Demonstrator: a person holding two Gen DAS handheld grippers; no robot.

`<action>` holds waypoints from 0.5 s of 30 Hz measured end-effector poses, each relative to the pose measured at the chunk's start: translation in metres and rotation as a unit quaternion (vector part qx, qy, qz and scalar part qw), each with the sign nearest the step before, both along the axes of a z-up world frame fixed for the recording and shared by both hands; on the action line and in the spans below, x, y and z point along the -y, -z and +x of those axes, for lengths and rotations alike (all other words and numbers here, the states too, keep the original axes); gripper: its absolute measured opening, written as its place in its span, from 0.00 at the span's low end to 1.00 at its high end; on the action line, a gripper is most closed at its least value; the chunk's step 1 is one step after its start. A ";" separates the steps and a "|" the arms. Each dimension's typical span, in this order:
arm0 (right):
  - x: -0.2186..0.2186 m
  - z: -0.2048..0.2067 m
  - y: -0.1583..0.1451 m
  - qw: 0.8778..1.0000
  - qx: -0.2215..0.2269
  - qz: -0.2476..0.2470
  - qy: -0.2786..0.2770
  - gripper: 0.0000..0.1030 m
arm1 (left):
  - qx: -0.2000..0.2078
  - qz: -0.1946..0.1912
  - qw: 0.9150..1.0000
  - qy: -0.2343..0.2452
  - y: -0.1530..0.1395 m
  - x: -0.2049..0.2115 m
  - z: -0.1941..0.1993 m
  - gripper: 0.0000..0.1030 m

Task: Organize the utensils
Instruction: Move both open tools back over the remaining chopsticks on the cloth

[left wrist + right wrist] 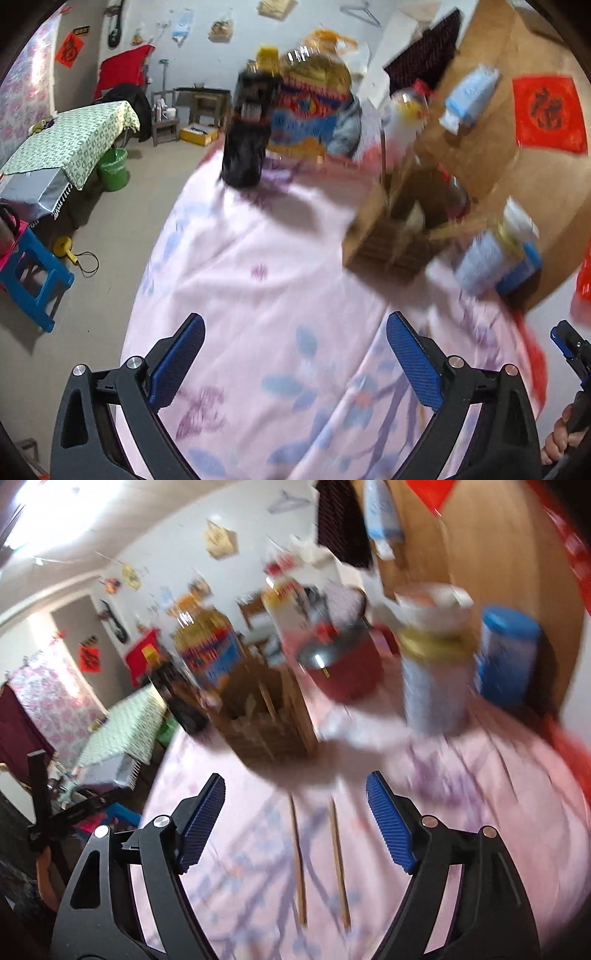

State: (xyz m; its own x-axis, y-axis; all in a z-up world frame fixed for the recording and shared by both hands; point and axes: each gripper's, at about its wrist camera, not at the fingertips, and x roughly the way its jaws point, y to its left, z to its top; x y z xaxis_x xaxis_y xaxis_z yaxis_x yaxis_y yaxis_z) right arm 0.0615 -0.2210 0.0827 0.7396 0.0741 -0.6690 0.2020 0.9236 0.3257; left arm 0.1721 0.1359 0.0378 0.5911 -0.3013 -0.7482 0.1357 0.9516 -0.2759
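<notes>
Two wooden chopsticks point(321, 864) lie side by side on the pink floral cloth point(480, 794), below and between the fingers of my right gripper point(295, 797), which is open and empty. A wooden utensil holder point(266, 712) stands beyond them, and in the left wrist view the utensil holder point(391, 236) sits to the right, blurred. My left gripper point(295, 332) is open wide over bare cloth point(258, 280) with nothing between its fingers. The right gripper's tip point(565, 343) and a hand point(557, 443) show at the right edge of the left wrist view.
Behind the holder stand a dark bottle point(245, 140), a large oil bottle point(314, 107), a red pot point(343, 664), a tall tin point(436, 679) and a blue canister point(509, 653). A wooden door point(517, 147) is at right. A blue stool point(33, 273) and a green bucket point(114, 168) stand on the floor at left.
</notes>
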 end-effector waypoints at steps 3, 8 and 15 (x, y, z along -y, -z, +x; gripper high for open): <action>-0.011 -0.032 0.023 0.999 -0.040 -0.003 0.012 0.75 | -0.014 0.021 0.999 0.034 0.024 0.010 -0.024 0.94; -0.016 -0.067 0.058 0.996 -0.083 -0.008 0.011 0.75 | -0.025 0.053 0.996 0.073 0.047 0.035 -0.067 0.94; 0.006 -0.066 0.054 0.998 -0.061 -0.026 -0.016 0.75 | -0.020 0.082 0.989 0.119 0.061 0.105 -0.101 0.94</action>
